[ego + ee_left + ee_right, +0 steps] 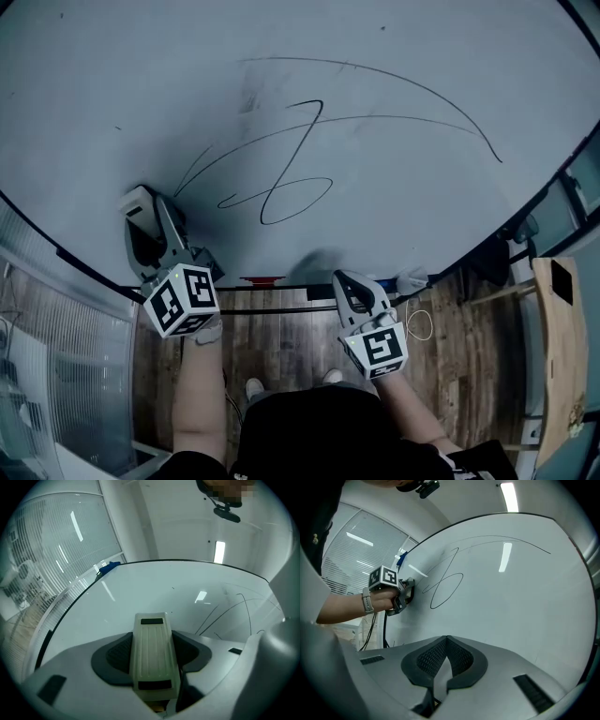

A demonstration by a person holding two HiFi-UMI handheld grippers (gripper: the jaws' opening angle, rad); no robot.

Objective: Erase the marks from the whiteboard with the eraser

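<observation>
Eraser [152,656], a pale ribbed block, was pinched between the jaws of the left hand-held gripper [150,225] and held up to the lower-left area of the whiteboard [422,197]. Black pen marks [279,184], a loop and long curved strokes, lay just to its right, unerased. The right hand-held gripper [446,656] sat below the board's bottom edge, jaws pressed together on nothing.

The eraser [151,654] sits between the left gripper [152,660]'s jaws, against the whiteboard [140,590]; the marks [286,183] lie ahead and right of those jaws.
</observation>
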